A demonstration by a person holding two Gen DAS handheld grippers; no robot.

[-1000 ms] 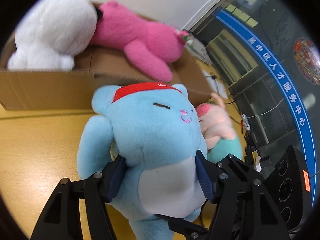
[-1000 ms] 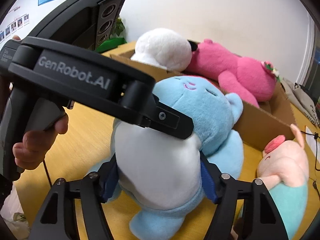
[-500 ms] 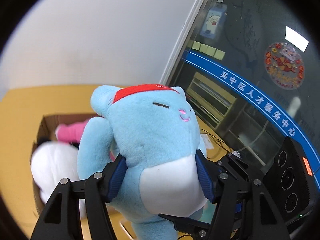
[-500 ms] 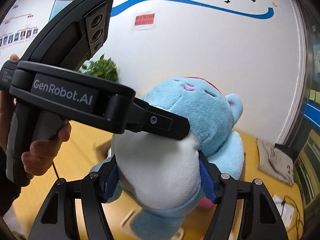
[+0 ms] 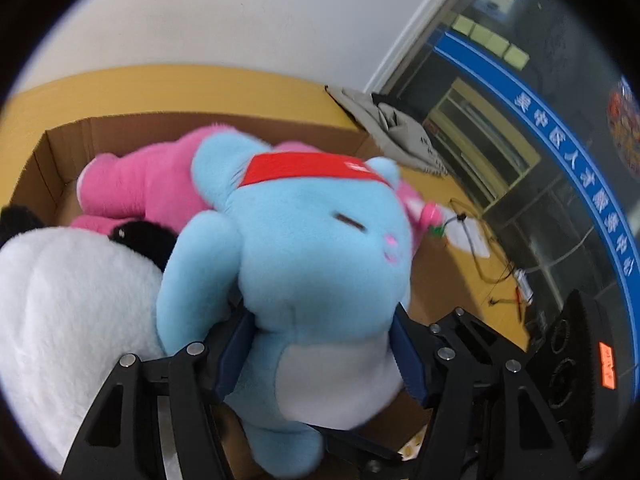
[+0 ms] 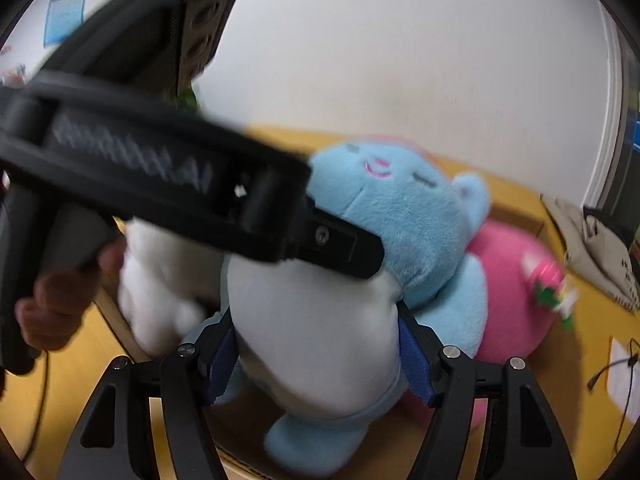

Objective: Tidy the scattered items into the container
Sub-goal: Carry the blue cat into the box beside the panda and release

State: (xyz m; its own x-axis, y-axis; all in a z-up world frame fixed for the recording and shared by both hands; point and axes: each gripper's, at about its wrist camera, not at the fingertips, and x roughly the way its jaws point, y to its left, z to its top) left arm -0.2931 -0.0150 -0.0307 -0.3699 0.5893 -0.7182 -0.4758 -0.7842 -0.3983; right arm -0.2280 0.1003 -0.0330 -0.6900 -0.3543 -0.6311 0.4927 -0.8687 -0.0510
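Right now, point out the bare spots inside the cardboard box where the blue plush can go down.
Bare floor shows in the cardboard box at its far-left corner, between the wall and the pink plush. The brown patch right of the blue plush may be floor too, but it is blurred. The near left is crowded: the white plush fills it.

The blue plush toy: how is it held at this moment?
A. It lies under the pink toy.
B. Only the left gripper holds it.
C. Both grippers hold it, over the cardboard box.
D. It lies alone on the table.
C: the left gripper and the right gripper both press their pads on the blue plush toy, over the cardboard box.
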